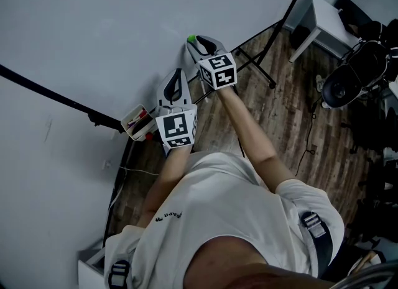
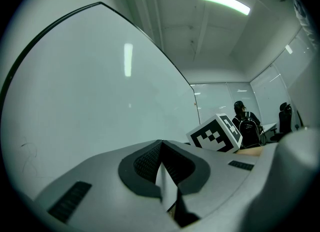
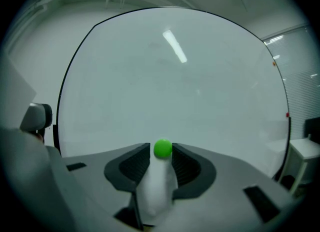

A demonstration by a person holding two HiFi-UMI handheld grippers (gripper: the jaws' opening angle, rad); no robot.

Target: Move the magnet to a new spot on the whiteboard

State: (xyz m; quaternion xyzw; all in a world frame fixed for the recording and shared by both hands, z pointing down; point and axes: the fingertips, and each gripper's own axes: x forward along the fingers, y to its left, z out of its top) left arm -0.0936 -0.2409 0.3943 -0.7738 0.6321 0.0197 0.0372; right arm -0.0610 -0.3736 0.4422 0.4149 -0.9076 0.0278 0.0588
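A small round green magnet sits between the tips of my right gripper, whose pads close on its two sides. It is right at the whiteboard; whether it touches the surface I cannot tell. In the head view the green magnet shows at the tip of the right gripper, against the whiteboard. My left gripper hangs lower and nearer to me, beside the board. Its jaws meet at the tips with nothing between them, as the left gripper shows in its own view.
A pen tray with markers hangs at the board's lower edge. The stand's black legs spread over the wooden floor. A white table and black equipment stand to the right. A person with a backpack stands far off.
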